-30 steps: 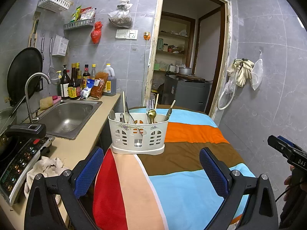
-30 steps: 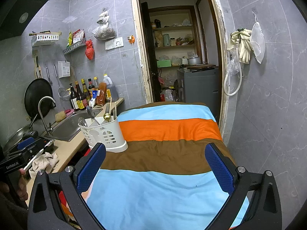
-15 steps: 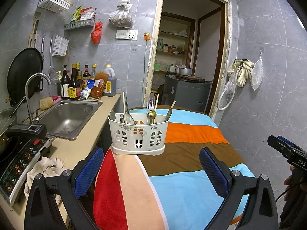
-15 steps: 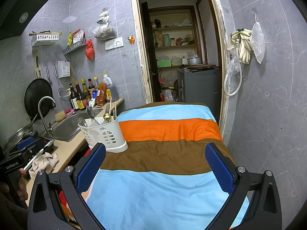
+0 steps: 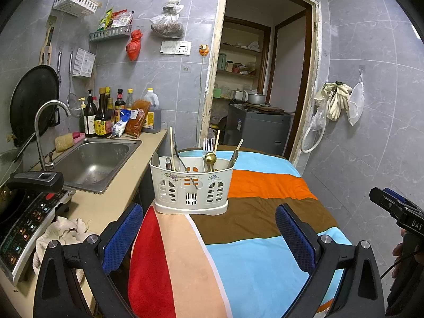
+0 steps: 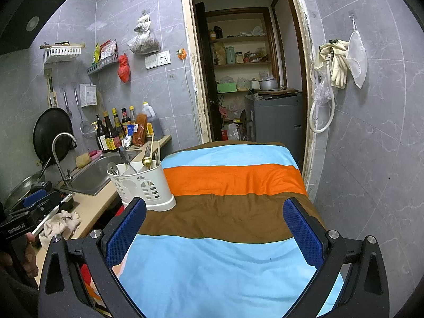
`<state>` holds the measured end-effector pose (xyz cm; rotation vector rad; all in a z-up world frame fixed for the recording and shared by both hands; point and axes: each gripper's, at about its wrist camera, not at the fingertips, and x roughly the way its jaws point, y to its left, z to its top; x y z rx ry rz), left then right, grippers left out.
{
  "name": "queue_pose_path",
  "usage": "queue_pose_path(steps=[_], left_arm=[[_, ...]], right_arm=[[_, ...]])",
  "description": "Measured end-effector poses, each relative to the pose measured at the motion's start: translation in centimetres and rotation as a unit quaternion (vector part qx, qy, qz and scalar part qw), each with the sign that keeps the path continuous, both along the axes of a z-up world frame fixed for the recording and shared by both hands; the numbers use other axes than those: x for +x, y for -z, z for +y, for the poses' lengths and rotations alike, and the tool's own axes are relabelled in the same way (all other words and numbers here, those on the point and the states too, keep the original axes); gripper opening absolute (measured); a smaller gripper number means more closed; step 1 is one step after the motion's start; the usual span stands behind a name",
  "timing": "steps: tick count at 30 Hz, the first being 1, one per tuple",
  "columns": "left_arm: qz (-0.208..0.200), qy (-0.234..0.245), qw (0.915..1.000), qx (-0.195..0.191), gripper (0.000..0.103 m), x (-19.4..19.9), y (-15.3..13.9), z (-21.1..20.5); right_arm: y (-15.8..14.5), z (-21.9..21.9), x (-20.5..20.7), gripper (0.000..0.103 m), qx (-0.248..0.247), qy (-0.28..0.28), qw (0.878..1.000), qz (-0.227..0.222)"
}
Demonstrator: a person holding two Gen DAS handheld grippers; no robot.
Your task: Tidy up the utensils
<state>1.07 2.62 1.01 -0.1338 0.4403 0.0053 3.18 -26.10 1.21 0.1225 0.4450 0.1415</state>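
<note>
Each handheld gripper was built from matte black plastic arms, triangular cut-outs being set into the outer links. On the left gripper (image 5: 209, 233) silver screws (image 5: 91, 238) were fitted at the pivots, and the fingers (image 5: 122, 234) were faced with blue textured pads. The right gripper (image 6: 214, 228) was made alike, its blue pads (image 6: 302, 232) dimpled in a fine grid. Its black body was marked in white letters "DAS" (cut off by the frame edge), with a thin black cable (image 5: 397, 262) trailing below. "GenRoboAI" was printed on the left unit's body (image 6: 16, 228).
</note>
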Motion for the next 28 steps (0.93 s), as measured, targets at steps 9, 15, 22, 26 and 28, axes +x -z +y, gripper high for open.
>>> queue_pose_path(steps=[9,15,22,26,28], left_arm=[[0.003,0.001,1.0000,-0.003,0.101,0.1,0.0,0.2],[0.005,-0.002,1.0000,-0.001,0.101,0.2,0.1,0.4],[0.015,-0.018,0.9997,0.008,0.101,1.1,0.4,0.2],[0.014,-0.017,0.9997,0.008,0.101,1.2,0.4,-0.2],[0.015,-0.017,0.9997,0.008,0.101,1.3,0.4,-0.3]], right_arm=[[-0.1,0.1,-0.1,0.101,0.000,0.000,1.000,0.001],[-0.1,0.1,0.0,0.101,0.000,0.000,1.000,0.001],[-0.2,0.0,0.1,0.101,0.001,0.002,1.000,0.003],[-0.1,-0.1,0.1,0.101,0.001,0.002,1.000,0.004],[0.0,-0.2,0.1,0.101,0.001,0.001,1.000,0.004]])
